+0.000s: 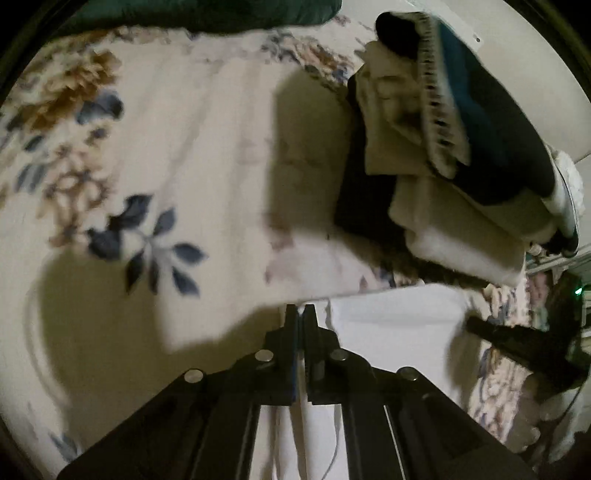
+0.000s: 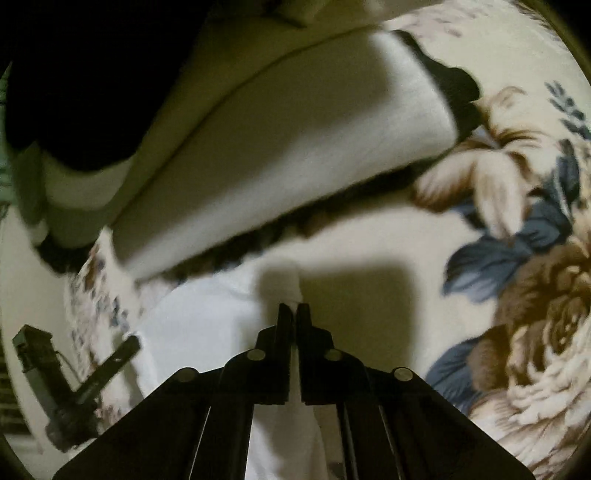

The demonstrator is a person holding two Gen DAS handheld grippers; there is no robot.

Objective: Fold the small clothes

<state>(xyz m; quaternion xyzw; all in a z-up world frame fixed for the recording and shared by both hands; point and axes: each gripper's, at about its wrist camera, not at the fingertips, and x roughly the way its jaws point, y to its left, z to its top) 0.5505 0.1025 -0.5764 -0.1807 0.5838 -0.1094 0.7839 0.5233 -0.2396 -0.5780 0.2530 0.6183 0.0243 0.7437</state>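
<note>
Two grippers, black, hard-edged, each with jaws drawn together on thin white fabric. Left gripper [image 1: 301, 308]: pinches an edge of the white garment [image 1: 391, 317], cloth running down between the fingers. Right gripper [image 2: 293, 306]: clamped on a small raised fold of the same garment [image 2: 207, 306], a tuft standing just beyond the fingertips.

White garment: smooth, thin, matte; lies on the floral blanket [image 1: 155, 155] directly ahead of both tools. Its overall shape cannot be made out; most of it is cut off by the gripper bodies.

Floral blanket: plush, cream ground, blue leaves and brown blossoms; heavy shadow patches across it.

Stack of folded clothes [image 1: 443, 155]: just beyond the white garment, on the blanket. Layers of cream knit, black, teal, one with a striped edge; soft rounded folds. In the right wrist view it shows as a thick cream slab [image 2: 280, 147] with dark fuzzy trim along its lower edge. Individual items blurred, not separable.

Dark green cushion-like mass [image 1: 207, 13]: top edge, cropped.

Both views motion-blurred.
</note>
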